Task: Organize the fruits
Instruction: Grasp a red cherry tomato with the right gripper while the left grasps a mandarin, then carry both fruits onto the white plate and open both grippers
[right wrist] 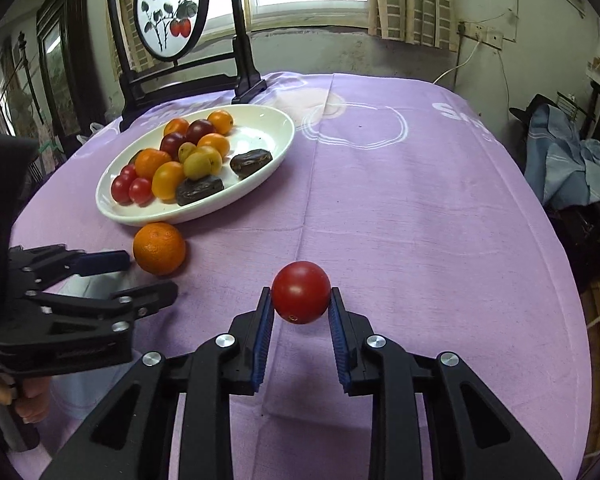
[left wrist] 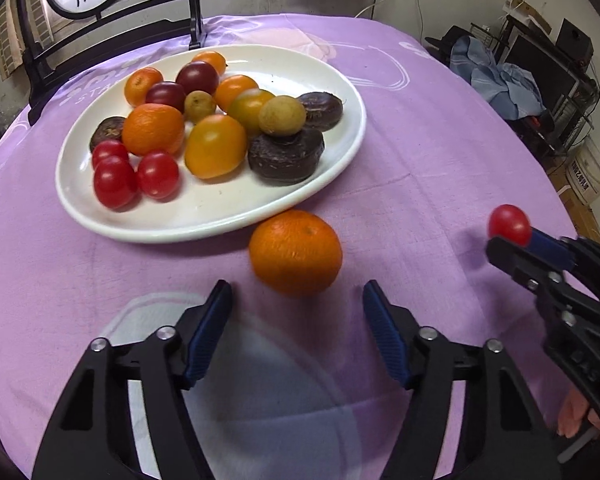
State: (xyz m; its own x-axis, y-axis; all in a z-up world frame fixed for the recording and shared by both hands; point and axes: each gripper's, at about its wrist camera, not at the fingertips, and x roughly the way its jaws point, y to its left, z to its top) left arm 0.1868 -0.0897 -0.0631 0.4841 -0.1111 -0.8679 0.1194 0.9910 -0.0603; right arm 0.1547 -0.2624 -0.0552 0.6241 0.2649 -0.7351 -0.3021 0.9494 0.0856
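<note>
A white oval plate [left wrist: 342,148] [right wrist: 278,148] on the purple cloth holds several fruits: oranges, red and dark tomatoes, yellow-green ones and dark brown pieces. An orange [left wrist: 296,252] [right wrist: 159,248] lies on the cloth just in front of the plate's near rim. My left gripper [left wrist: 296,300] [right wrist: 152,276] stands open right behind the orange, which sits beyond its blue fingertips and apart from them. My right gripper [right wrist: 301,300] [left wrist: 512,240] is shut on a red cherry tomato [right wrist: 301,298] [left wrist: 509,225], held above the cloth to the right of the orange.
A dark wooden stand with a round painted screen [right wrist: 172,12] rises at the table's far left. A pale patch of cloth [left wrist: 236,380] lies under the left gripper. Chairs, blue clothing [right wrist: 564,160] and shelving crowd the floor beyond the table's right edge.
</note>
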